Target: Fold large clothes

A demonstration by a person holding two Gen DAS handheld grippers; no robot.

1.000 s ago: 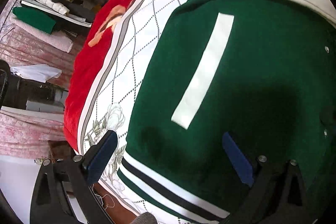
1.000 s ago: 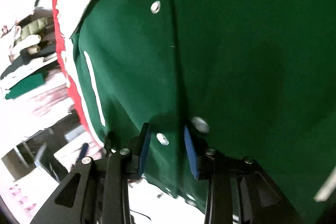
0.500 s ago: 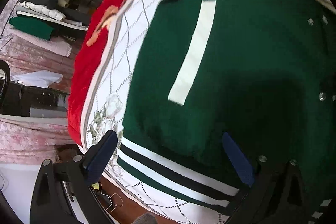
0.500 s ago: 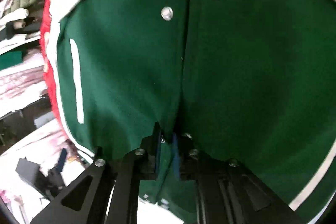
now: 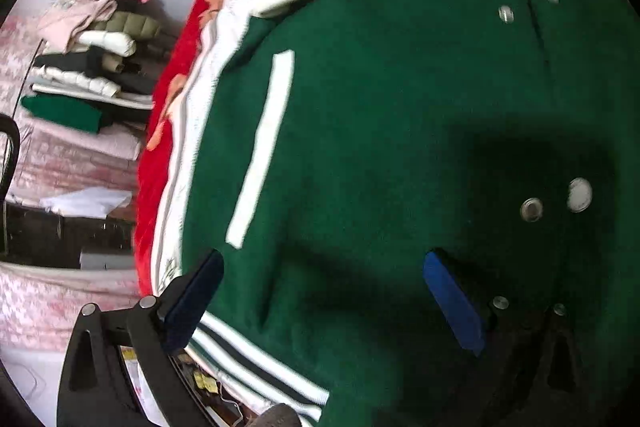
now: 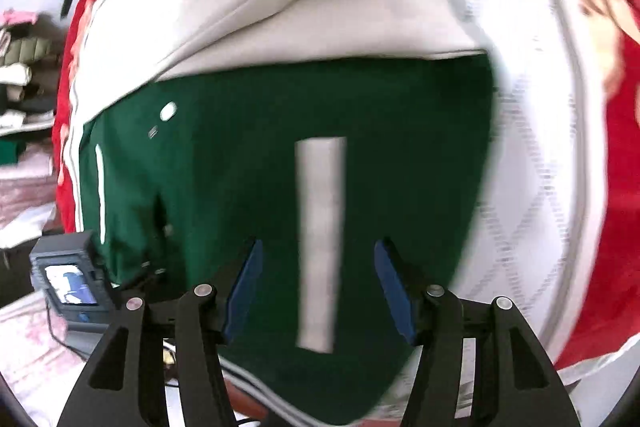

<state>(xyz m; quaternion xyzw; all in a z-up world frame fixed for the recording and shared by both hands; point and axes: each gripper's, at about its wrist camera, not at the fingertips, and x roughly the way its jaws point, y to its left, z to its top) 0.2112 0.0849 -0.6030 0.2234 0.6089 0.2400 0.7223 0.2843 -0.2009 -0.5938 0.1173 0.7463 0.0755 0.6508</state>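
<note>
Left hand-held gripper spread wide over green jacket, right hand-held gripper wide apart, both holding nothing

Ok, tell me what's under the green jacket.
Under the green jacket lies a white patterned sheet over a red floral blanket. Whatever lies directly beneath the jacket's middle is covered.

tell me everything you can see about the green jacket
The green jacket is dark green, felt-like cloth with white sleeves, a white pocket stripe on each side, metal snaps down the front and a green, white and black striped hem. It lies spread front-up on a patterned bedspread. Both grippers, left and right, are open above it, gripping nothing.
</note>
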